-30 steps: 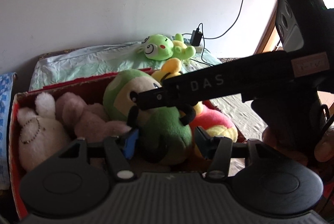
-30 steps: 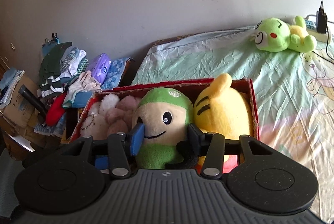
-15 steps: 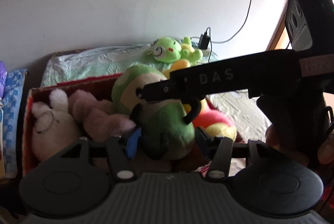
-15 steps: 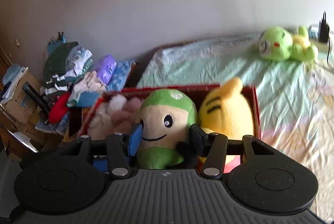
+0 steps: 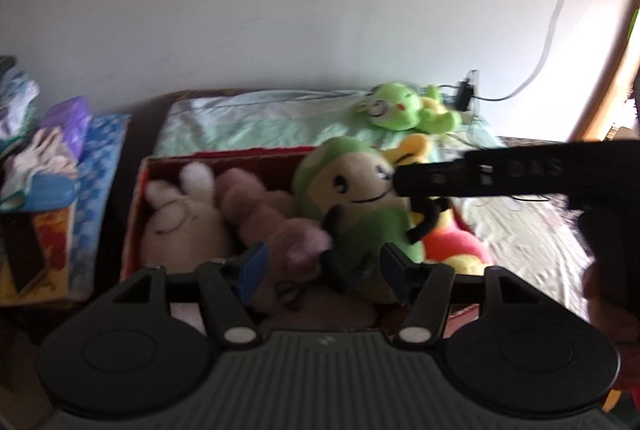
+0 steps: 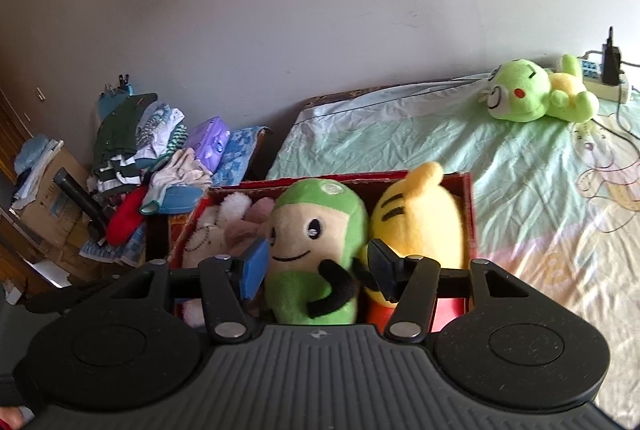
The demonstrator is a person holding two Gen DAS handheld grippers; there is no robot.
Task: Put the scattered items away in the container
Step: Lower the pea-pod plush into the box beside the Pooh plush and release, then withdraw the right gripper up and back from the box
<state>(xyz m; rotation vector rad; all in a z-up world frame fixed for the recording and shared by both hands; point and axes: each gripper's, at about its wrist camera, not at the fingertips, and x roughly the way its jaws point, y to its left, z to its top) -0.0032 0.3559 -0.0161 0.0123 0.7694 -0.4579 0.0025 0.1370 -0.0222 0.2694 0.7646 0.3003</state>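
Observation:
A red box (image 6: 467,205) on the bed holds a green-hooded doll (image 6: 316,242), a yellow plush (image 6: 420,226), a pink plush (image 5: 276,226) and a white bunny (image 5: 180,222). My right gripper (image 6: 316,268) is open, its jaws either side of the green doll's body. In the left wrist view it reaches in from the right near the doll's (image 5: 352,213) head. My left gripper (image 5: 322,270) is open and empty above the box's near edge. A green frog plush (image 6: 532,91) lies loose at the bed's far right by the wall, and shows in the left wrist view (image 5: 404,107).
A power strip with a plugged charger (image 6: 608,69) and cables lie beside the frog. A heap of folded clothes (image 6: 160,145) and a purple bag (image 6: 208,141) sit left of the bed. Cardboard boxes (image 6: 52,197) stand further left. The wall is close behind.
Both grippers have pulled back and shifted; the box now sits lower and further left in the left wrist view. The green doll stays in the box between the right jaws.

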